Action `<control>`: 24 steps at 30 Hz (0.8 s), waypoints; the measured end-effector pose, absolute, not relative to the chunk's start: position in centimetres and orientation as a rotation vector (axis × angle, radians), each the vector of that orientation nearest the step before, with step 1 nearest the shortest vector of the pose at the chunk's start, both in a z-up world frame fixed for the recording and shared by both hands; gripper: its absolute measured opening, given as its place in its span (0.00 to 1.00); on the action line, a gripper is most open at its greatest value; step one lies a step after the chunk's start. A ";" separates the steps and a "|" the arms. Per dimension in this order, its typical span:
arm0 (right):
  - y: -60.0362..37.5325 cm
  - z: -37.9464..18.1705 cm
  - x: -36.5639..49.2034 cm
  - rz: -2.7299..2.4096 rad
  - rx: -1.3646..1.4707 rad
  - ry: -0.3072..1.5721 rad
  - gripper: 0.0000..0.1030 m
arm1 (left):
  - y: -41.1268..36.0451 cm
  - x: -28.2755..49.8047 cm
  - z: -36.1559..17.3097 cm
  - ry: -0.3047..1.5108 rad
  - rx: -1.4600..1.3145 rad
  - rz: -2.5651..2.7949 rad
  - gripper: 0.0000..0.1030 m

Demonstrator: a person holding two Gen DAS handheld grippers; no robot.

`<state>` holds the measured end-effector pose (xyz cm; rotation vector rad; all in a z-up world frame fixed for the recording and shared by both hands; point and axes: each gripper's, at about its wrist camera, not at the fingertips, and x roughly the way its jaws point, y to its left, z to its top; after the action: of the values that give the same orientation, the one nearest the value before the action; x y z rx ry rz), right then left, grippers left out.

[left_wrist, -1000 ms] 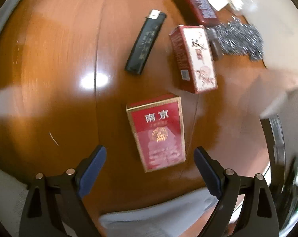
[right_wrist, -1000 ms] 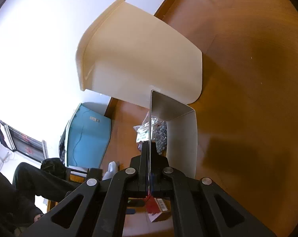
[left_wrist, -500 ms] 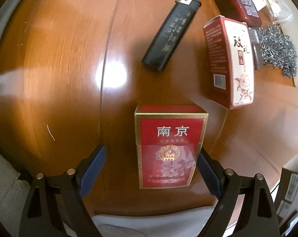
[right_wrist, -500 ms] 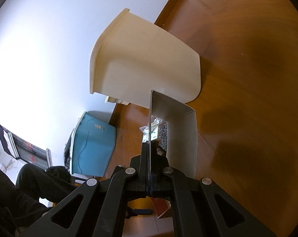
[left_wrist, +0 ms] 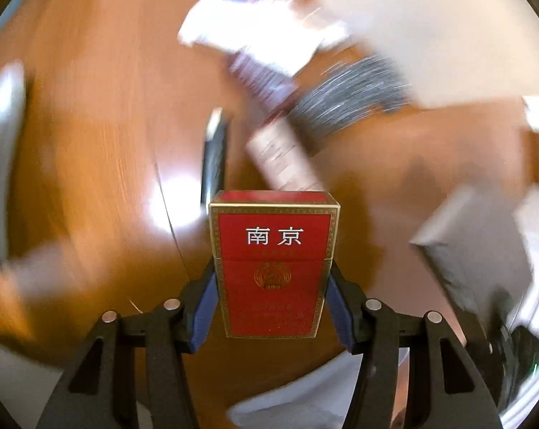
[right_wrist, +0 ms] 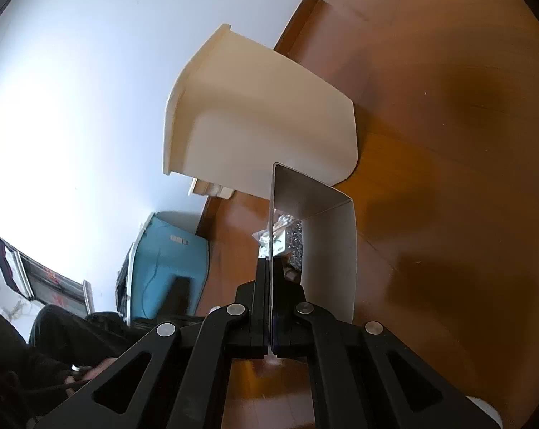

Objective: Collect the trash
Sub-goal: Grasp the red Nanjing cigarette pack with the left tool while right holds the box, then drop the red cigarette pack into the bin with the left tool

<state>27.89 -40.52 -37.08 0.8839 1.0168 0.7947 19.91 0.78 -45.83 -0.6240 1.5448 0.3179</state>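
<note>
While our left gripper [left_wrist: 272,296] clamps the red cigarette pack [left_wrist: 273,268] above the wooden table [left_wrist: 101,136], our right gripper [right_wrist: 270,279] pinches a thin metal dustpan [right_wrist: 326,236] beside the cream bin [right_wrist: 265,118]; next we judge the pack goes into that bin

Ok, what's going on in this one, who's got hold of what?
A person is clearing litter off a wooden table with two handheld grippers. The left gripper is shut on a red cigarette pack, its blue pads pressed against the pack's sides; the view behind it is smeared by motion. The right gripper is clamped on the edge of a thin metal sheet, bent like a scoop, near a cream bin.
</note>
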 end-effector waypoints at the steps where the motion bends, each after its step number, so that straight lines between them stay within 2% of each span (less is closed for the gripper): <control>1: -40.5 -37.1 27.8 0.795 0.889 1.014 0.01 | 0.4 20.6 -43.4 1.507 -0.566 0.269 0.53; 7: -40.1 -37.0 27.2 0.781 0.935 0.983 0.01 | -2.1 27.0 -27.3 1.201 -0.316 0.006 0.53; 10: -40.1 -37.3 26.8 0.775 0.965 0.971 0.01 | -1.9 33.3 -23.0 1.082 -0.218 -0.058 0.53; 13: -40.1 -37.4 26.5 0.776 0.974 0.971 0.01 | -1.7 41.0 -24.6 1.155 -0.166 -0.063 0.53; 16: -40.4 -37.5 26.0 0.769 0.984 0.977 0.01 | -0.8 47.9 -30.7 1.361 -0.137 0.014 0.53; 18: -40.8 -37.7 25.6 0.756 0.996 0.983 0.01 | -0.1 49.8 -33.6 1.484 -0.146 0.093 0.53; 22: -41.2 -38.1 25.3 0.732 1.016 1.000 0.01 | 1.7 50.5 -36.5 1.517 -0.185 0.168 0.53; 24: -41.2 -37.9 25.3 0.728 1.015 1.005 0.01 | 2.1 50.5 -37.1 1.520 -0.223 0.154 0.67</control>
<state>25.25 -41.17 -37.87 1.0151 1.0046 0.7276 50.51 2.07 -37.10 -0.2228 1.5204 0.1536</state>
